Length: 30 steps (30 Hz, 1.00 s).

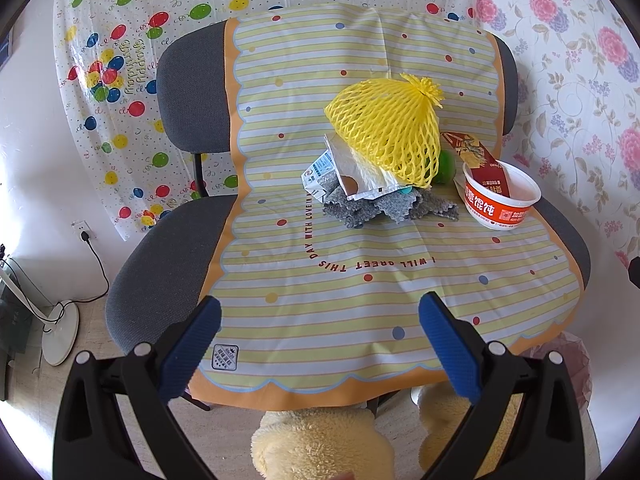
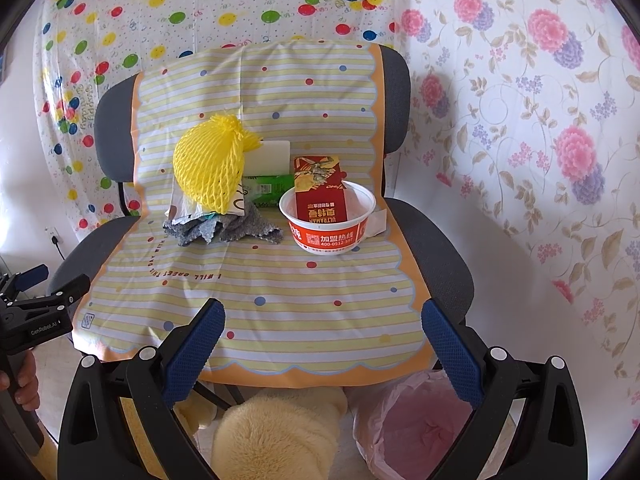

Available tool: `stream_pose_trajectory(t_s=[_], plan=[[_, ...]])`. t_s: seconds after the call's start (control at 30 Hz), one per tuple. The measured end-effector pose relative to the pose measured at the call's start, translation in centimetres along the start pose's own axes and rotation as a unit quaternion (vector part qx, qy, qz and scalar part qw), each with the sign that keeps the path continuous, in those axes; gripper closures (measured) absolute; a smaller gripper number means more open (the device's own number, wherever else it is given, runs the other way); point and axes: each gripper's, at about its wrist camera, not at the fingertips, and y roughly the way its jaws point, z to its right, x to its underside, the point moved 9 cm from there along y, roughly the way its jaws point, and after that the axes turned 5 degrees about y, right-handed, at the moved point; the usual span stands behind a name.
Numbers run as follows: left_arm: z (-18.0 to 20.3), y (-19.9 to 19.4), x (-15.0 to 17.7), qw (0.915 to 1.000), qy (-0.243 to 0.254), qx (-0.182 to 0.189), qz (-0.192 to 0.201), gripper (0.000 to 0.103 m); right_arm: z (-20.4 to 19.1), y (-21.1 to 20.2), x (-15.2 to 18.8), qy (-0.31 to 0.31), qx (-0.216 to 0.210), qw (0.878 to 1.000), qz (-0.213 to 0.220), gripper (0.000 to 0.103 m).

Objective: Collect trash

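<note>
Trash: heaped at the back of the chair seat (image 2: pixel 436 240) on a striped cloth (image 2: pixel 280 300); yellow foam net (image 1: pixel 384 136) topping wrappers and a grey rag (image 1: pixel 384 208), paper bowl (image 2: pixel 329 220) just beside, red carton (image 2: pixel 318 192) propped inside.
Left gripper (image 1: pixel 320 344): spread wide, empty, hovering near the seat's front edge.
Right gripper (image 2: pixel 324 346): likewise spread, empty, aimed toward the bowl.
Pink-lined bin (image 2: pixel 416 424): on the floor below the seat front, probably handy for drops.
Right view only: green packet (image 2: pixel 270 192) and white block (image 2: pixel 268 158) behind the net, full bin mouth.
Left view only: milk carton (image 1: pixel 320 174) under the net.

Yellow foam net (image 1: pixel 384 136); grey cloth (image 2: pixel 224 228); red/white bowl (image 2: pixel 330 220) w/ red carton (image 2: pixel 318 188); green pkg (image 2: pixel 268 192). Cover (image 1: pixel 360 272): yellow/white stripes, multicolour dots, orange edge. Grey chair (image 1: pixel 192 80). Pink bin bag (image 2: pixel 416 428). Tongs pads blue (image 2: pixel 198 344), black arms.
</note>
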Motion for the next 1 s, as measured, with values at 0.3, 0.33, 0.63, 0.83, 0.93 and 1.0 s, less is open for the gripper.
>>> stream_pose_trajectory(t_s=[0.3, 0.33, 0.63, 0.83, 0.93, 1.0], plan=[[0.0, 0.0, 0.0, 1.0, 0.0, 0.0, 0.0, 0.007, 0.1, -0.4, 0.9, 0.001, 0.0, 1.0, -0.001, 0.006], [0.0, 0.0, 0.0, 1.0, 0.0, 0.0, 0.0, 0.007, 0.1, -0.4, 1.1, 0.001, -0.001, 1.0, -0.002, 0.006], [0.2, 0.7, -0.4, 1.0, -0.001, -0.001, -0.003, 0.007, 0.0, 1.2, -0.1, 0.001, -0.01, 1.0, -0.008, 0.006], [-0.6, 1.9, -2.7, 0.9999, -0.013, 0.008, 0.004, 0.007, -0.7, 4.2, -4.6, -0.007, -0.023, 1.0, 0.008, 0.006], [-0.4, 2.7, -4.3, 0.9997, -0.01, 0.021, 0.0, 0.007, -0.6, 5.7, -6.0, -0.005, -0.029, 0.999, 0.016, 0.006], [-0.1, 3.4, -5.6, 0.9996, -0.007, 0.028, 0.004, 0.007, -0.7, 6.9, -6.9, -0.005, -0.029, 0.999, 0.018, 0.006]])
